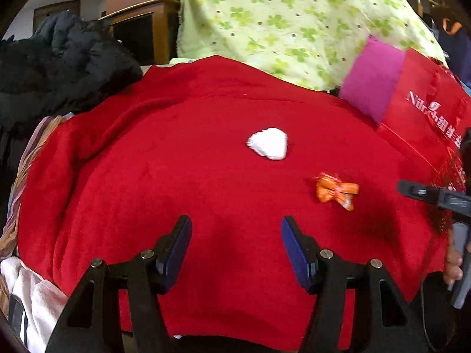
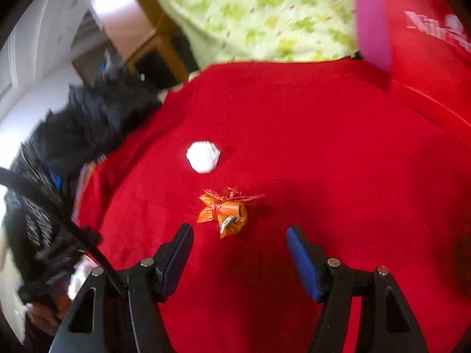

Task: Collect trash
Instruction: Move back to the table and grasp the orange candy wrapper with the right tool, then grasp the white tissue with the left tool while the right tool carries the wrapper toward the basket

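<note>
Both grippers hang over a red cloth with their blue-padded jaws parted and nothing between them. Starting at the left of the left wrist view, a black padded jacket lies heaped against the cloth's far left edge, with striped and white fabric showing below it. Low in the middle of that view the left gripper is released above bare red cloth. Beyond it, a little right of centre, lies a crumpled white paper wad, and further right and nearer the camera sits an orange candy wrapper, apart from the wad. Behind the cloth rises a pale green clover-print fabric. At the far right stands a red paper bag with white lettering and a magenta side panel; in front of it one black finger of the right gripper juts in from the edge, with part of a hand below it. In the right wrist view, which is somewhat blurred, the right gripper is likewise unclenched, and the orange candy wrapper lies just ahead of its fingertips, slightly left of the midline, untouched, with the white paper wad beyond it and the red paper bag at the upper right.
</note>
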`<state>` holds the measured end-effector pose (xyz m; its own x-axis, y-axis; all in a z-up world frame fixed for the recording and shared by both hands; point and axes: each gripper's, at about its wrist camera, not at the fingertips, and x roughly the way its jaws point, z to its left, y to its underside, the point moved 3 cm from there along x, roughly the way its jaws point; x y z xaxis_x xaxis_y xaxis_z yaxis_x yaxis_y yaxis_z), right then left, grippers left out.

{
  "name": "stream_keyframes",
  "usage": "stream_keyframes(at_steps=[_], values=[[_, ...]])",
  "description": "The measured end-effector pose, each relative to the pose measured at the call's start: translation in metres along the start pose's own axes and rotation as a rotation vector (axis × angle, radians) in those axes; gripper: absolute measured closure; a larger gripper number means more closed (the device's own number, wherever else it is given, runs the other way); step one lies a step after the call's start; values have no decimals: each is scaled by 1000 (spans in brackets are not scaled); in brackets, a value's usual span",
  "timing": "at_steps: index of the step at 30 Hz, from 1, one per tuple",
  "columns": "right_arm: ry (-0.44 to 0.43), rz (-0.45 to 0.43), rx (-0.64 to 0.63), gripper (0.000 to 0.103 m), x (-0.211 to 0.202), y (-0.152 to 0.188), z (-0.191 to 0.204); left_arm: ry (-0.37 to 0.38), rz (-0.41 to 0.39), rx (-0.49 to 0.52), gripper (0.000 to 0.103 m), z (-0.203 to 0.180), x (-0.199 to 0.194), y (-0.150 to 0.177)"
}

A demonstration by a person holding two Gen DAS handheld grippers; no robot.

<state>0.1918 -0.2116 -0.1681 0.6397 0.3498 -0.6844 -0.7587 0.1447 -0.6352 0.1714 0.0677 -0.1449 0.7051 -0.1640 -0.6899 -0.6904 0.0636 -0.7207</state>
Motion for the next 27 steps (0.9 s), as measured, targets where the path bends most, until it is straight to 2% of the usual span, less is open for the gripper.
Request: stream_keyframes(at_steps=[5,11,13,14,15,16,21,24,27], values=[[-4,71,-34,34,56,-20,8,5,17,-13,39,16,18,-12],[-45,163,-54,34,108,-22,9,40,31,40,39,10,58,-54],[-45,130,-79,36,110,-20,12,61,40,54,39,1,75,-67],[-48,121,-82,43,109,-19,14,73,50,62,39,-5,85,-74],[-65,112,-83,63,108,-18,15,87,60,69,39,-13,97,-82],[-108,119,-80,66,108,-15,16,113,71,74,39,-21,109,-90],[-129,70,-95,67,104,-5,14,165,118,97,39,-58,153,-111],[-144,44,-82,67,97,-8,10,152,144,131,39,-76,174,-115],[-171,23,-64,67,89,-12,7,135,180,100,39,-79,193,-114]])
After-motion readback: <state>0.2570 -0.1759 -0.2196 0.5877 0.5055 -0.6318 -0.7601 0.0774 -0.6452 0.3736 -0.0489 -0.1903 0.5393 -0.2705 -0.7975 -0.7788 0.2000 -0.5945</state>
